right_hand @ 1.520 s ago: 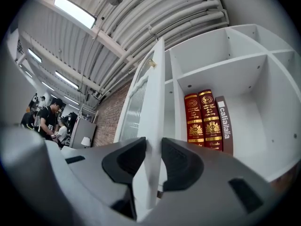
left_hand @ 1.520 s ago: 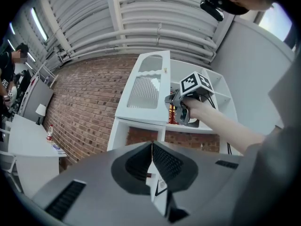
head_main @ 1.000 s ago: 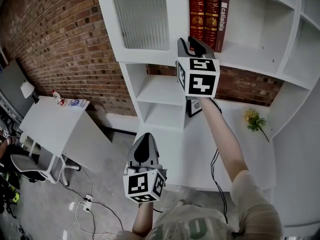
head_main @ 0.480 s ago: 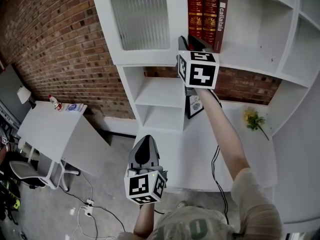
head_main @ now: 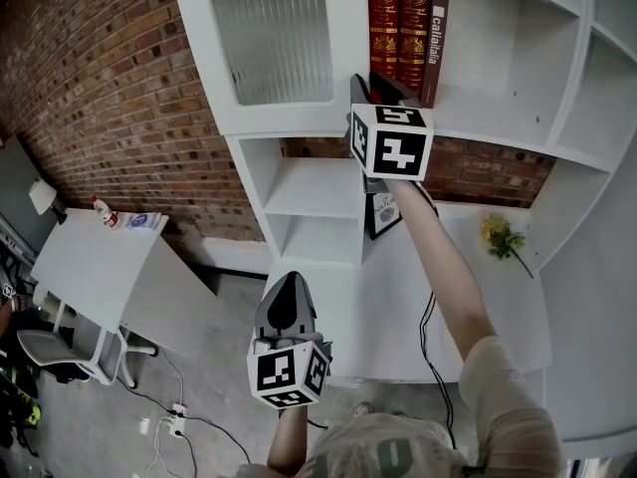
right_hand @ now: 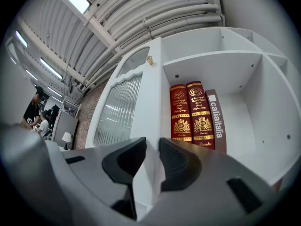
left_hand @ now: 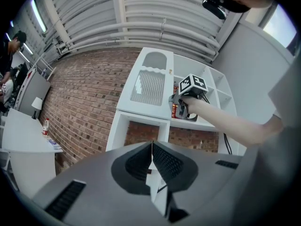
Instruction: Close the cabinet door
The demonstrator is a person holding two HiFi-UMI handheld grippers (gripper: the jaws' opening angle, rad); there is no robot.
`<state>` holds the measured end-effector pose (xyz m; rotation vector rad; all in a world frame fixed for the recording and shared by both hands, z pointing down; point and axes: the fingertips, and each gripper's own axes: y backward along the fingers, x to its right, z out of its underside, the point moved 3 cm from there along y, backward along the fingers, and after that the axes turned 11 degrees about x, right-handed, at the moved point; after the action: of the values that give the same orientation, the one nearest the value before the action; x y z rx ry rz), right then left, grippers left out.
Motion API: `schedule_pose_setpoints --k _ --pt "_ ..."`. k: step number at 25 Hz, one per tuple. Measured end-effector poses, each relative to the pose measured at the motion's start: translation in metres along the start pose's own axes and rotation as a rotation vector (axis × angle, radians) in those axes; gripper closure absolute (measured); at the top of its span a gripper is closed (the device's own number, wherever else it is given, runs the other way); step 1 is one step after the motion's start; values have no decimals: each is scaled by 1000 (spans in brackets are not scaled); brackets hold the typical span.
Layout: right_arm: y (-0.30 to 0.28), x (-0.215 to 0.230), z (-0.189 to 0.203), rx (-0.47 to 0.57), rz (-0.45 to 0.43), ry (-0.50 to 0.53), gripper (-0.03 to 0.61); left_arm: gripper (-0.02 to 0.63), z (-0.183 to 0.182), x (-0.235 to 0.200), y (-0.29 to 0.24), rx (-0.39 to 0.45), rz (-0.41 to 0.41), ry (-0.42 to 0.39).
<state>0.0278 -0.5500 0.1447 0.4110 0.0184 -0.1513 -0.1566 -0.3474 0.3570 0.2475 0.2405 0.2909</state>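
Observation:
The white cabinet door [head_main: 274, 38] with ribbed glass stands swung open at the left of the upper shelf bay. My right gripper [head_main: 366, 86] is raised to the door's free edge and shut on it. In the right gripper view the door [right_hand: 120, 112] runs up between the jaws of the right gripper [right_hand: 151, 161], with a small brass knob [right_hand: 149, 60] high on its edge. Three books [head_main: 398, 28] stand in the bay just right of the door. My left gripper [head_main: 287, 279] hangs low in front of the desk, shut and holding nothing; its jaws meet in the left gripper view [left_hand: 152, 147].
A white desk top [head_main: 398, 297] lies under the shelves with a framed picture [head_main: 383, 212] and yellow flowers [head_main: 501, 235]. Open cubbies [head_main: 314, 192] sit below the door. To the left are a brick wall [head_main: 109, 88], a small white table [head_main: 90, 257] and a chair [head_main: 45, 352].
The right gripper has shifted slightly sideways with the door edge in it. The left gripper has stayed where it was.

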Motion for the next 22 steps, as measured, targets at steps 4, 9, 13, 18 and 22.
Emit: schedule_pose_setpoints --k 4,9,13,18,22 --pt "1 1 -2 -20 -14 -31 477 598 0 6 -2 -5 16 2" --pt "32 4 -17 40 -39 -42 480 598 -5 17 -6 2 39 6" --pt "93 9 -40 146 -74 -61 521 598 -11 32 -11 21 74 17" --pt "195 37 -60 247 -64 -70 551 598 -23 71 -16 61 160 48" --pt "269 66 -40 209 -8 -45 555 598 -26 115 -17 69 243 68"
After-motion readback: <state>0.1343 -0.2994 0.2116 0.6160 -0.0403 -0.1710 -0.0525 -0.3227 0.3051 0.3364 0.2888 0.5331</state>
